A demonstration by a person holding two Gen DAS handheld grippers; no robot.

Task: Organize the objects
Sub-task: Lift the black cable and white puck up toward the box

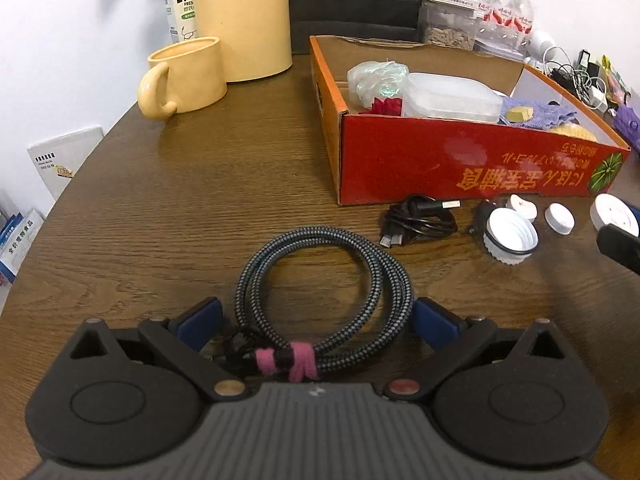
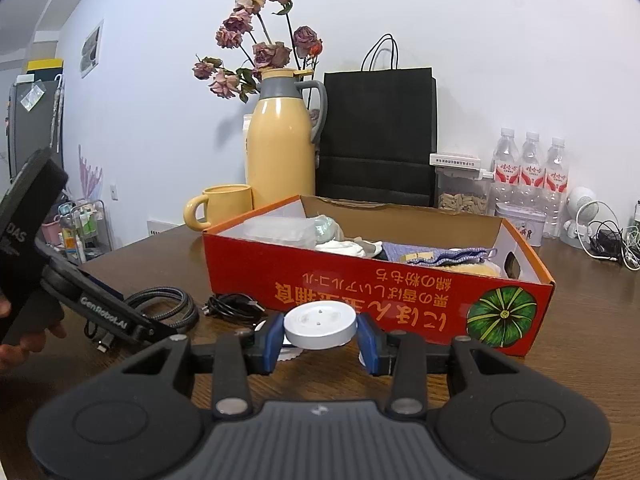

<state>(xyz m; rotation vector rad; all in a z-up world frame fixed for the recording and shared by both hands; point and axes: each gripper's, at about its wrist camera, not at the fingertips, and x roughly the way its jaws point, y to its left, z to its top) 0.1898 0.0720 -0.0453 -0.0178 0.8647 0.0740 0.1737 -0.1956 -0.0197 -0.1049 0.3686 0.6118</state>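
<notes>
While box (image 2: 360, 288) part-filled, my right tongs (image 2: 320, 340) clamp white lid (image 2: 320, 326); left tongs (image 1: 316, 320) apart around braided cable (image 1: 324, 276); caps (image 1: 560, 218), black cord (image 1: 420, 222) remain on worktop (image 1: 200, 200).

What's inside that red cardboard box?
The red box holds a clear plastic container, crumpled plastic wrap, something red, a purple cloth and a wooden clothespin. Anything underneath is covered.

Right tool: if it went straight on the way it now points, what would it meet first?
Probably the red cardboard box. The right tool is shut on a white round lid aimed at the box's near wall; depth is unclear.
</notes>
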